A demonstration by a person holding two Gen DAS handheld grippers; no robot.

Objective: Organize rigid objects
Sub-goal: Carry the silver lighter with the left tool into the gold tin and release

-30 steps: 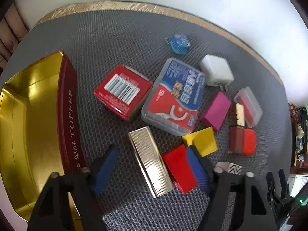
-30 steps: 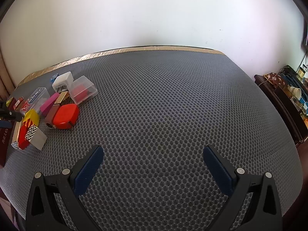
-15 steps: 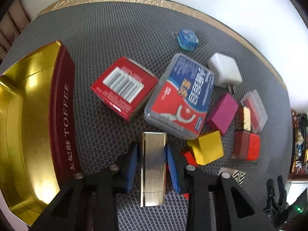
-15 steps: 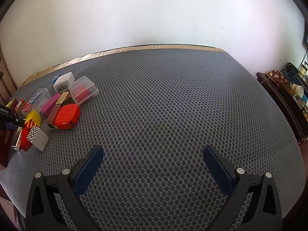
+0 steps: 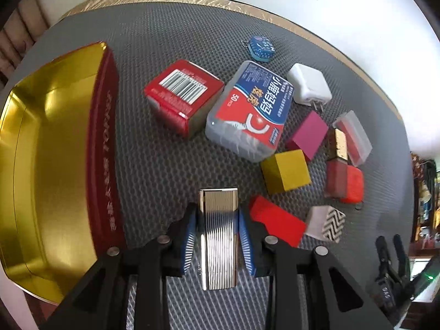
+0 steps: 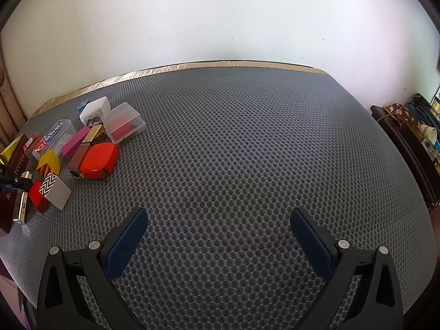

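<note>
My left gripper (image 5: 217,220) is shut on a ribbed gold metal case (image 5: 218,236), gripped by its long sides just above the grey mat. A red and gold toffee tin (image 5: 55,159) lies open to the left of it. A red block (image 5: 276,224) and a zigzag-patterned block (image 5: 326,224) lie to the right. Beyond lie a yellow cube (image 5: 286,170), a floss-pick box (image 5: 253,112) and a red barcode box (image 5: 184,96). My right gripper (image 6: 218,220) is open and empty over bare mat; the gold case (image 6: 21,206) shows at its far left.
Further back lie a white charger (image 5: 309,84), a magenta block (image 5: 310,133), a clear case (image 5: 354,137), an orange-red object (image 5: 345,184) and a small blue trinket (image 5: 261,48). A gold-taped mat edge (image 6: 220,64) meets the white wall. A dark side table (image 6: 407,137) stands at right.
My left gripper closed on the gold case and now holds it; the view has pulled slightly back from the pile. My right gripper has stayed open and nearly still.
</note>
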